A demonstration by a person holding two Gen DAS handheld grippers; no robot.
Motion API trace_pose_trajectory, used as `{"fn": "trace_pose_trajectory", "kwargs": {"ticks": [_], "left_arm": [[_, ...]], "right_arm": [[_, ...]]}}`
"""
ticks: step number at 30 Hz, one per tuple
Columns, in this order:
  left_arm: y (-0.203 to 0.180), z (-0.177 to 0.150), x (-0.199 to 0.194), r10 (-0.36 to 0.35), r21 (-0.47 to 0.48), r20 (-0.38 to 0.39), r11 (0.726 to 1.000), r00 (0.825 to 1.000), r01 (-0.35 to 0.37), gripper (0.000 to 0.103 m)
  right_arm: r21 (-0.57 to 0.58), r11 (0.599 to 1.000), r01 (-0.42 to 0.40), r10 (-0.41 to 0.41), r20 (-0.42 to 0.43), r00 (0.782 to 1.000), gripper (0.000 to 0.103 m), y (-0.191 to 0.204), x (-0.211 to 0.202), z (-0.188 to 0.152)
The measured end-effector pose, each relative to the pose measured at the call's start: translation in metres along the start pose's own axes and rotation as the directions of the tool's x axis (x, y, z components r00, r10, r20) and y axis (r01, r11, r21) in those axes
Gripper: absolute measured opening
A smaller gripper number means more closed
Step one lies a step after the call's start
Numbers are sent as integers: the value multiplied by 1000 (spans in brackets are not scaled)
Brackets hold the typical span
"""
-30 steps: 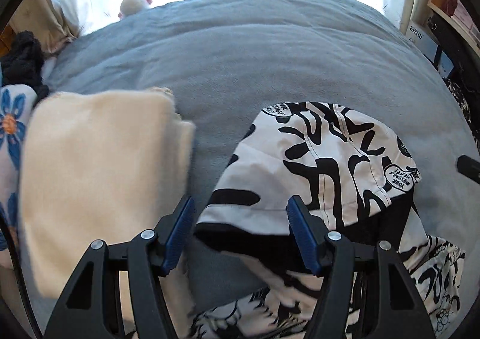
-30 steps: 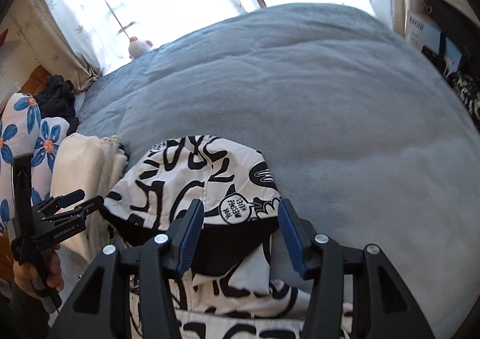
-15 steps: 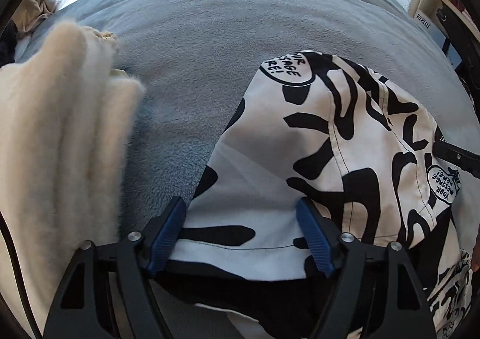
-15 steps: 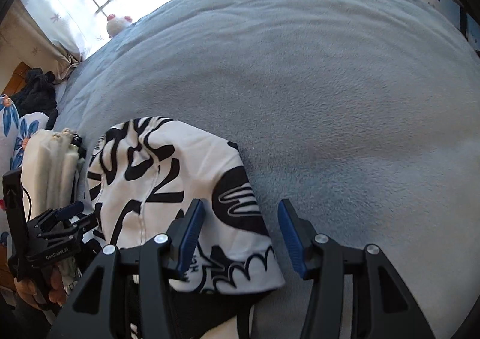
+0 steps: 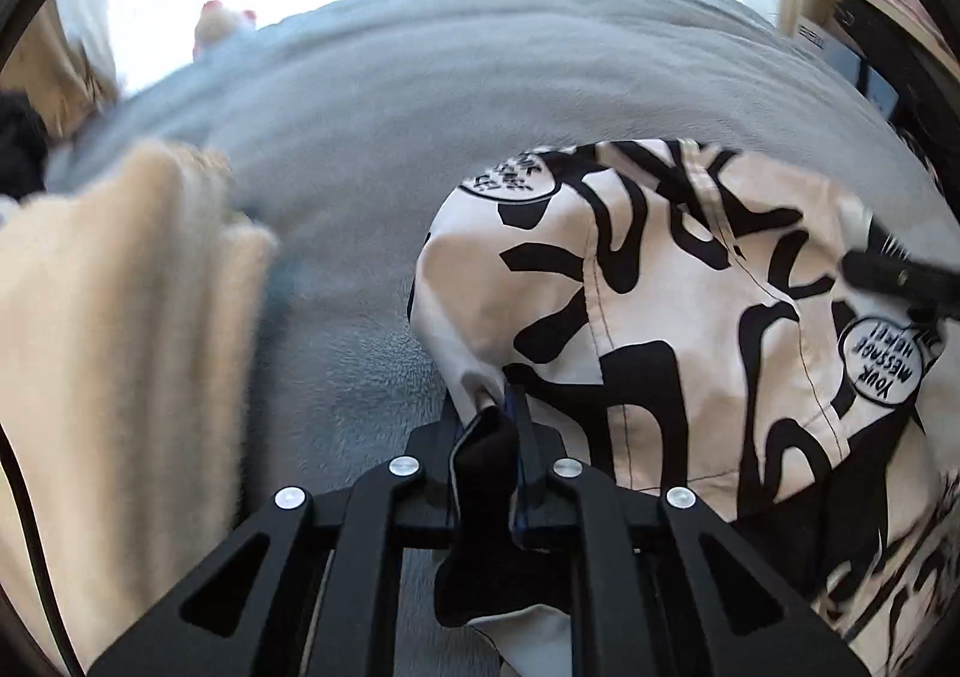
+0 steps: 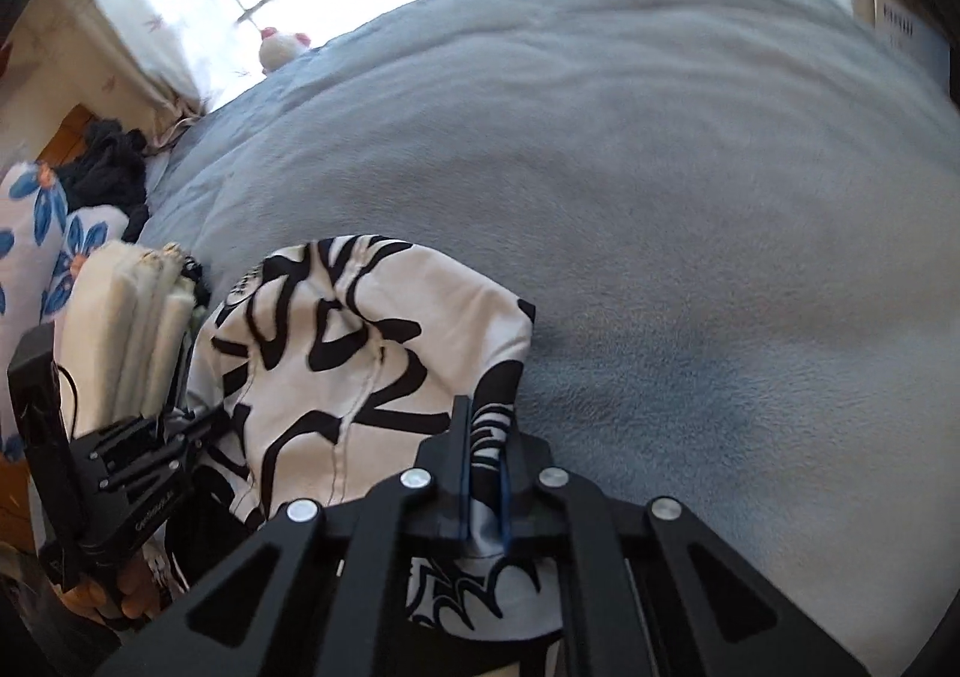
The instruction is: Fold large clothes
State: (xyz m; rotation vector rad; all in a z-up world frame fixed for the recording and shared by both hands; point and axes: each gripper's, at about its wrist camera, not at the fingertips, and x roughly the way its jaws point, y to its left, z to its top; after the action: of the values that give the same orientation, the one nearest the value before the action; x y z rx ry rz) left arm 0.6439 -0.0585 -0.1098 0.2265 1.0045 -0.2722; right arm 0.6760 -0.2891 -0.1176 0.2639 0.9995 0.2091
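Both grippers dropped and their jaws just closed: left gripper and right gripper now pinch the printed garment. Thin bites, so a hard tug across the bed could slip them.

The black-and-white garment lies bunched and partly folded on the grey blanket, white cloth covered in bold black squiggles; a round "YOUR MESSAGE HERE" badge print (upside down from here) sits near its right edge; black lining shows at the near hem, nearest the blanket's front.
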Motion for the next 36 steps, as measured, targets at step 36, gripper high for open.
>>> {"fn": "trace_pose_trajectory", "kwargs": {"ticks": [36], "left_arm": [[24, -312, -362, -173, 70, 16, 983, 985, 171, 33]], "right_arm": [[-121, 987, -102, 102, -3, 995, 44, 87, -330, -295]]}}
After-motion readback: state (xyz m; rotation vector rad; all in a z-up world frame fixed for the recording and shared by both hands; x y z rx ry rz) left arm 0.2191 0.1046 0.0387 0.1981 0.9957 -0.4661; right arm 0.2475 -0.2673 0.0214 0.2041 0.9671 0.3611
